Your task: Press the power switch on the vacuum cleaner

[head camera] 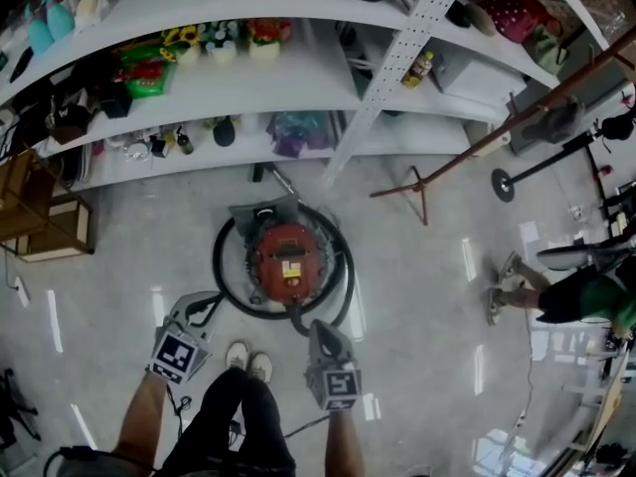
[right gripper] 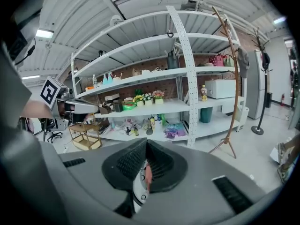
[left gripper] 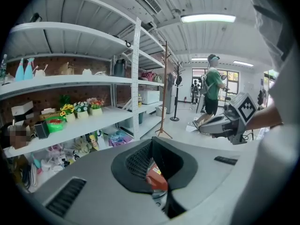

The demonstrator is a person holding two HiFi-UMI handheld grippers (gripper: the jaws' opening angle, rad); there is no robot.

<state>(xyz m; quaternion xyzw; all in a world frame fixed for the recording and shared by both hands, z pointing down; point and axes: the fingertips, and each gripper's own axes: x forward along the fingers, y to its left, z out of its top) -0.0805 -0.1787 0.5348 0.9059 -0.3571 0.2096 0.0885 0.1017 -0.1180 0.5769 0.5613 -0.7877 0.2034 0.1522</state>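
A red canister vacuum cleaner [head camera: 286, 259] stands on the floor before the shelves, its black hose [head camera: 221, 266] looped around it. My left gripper [head camera: 202, 306] hovers at its lower left, clear of the hose. My right gripper [head camera: 316, 328] hangs just below the vacuum's near edge, by the hose end. Both grippers look shut with nothing between the jaws. In the left gripper view the left gripper [left gripper: 152, 146] shows a bit of the red vacuum body [left gripper: 157, 178] through the slit under its pads. In the right gripper view the right gripper [right gripper: 146, 146] shows only a red sliver of the vacuum [right gripper: 148, 175].
White shelving [head camera: 298, 78] with flower pots, toys and bottles runs behind the vacuum. A wooden coat stand [head camera: 422, 182] leans at the right, a wooden crate [head camera: 50, 229] sits at the left. Another person [head camera: 581, 294] stands at the far right. My shoes [head camera: 248, 361] are just behind the vacuum.
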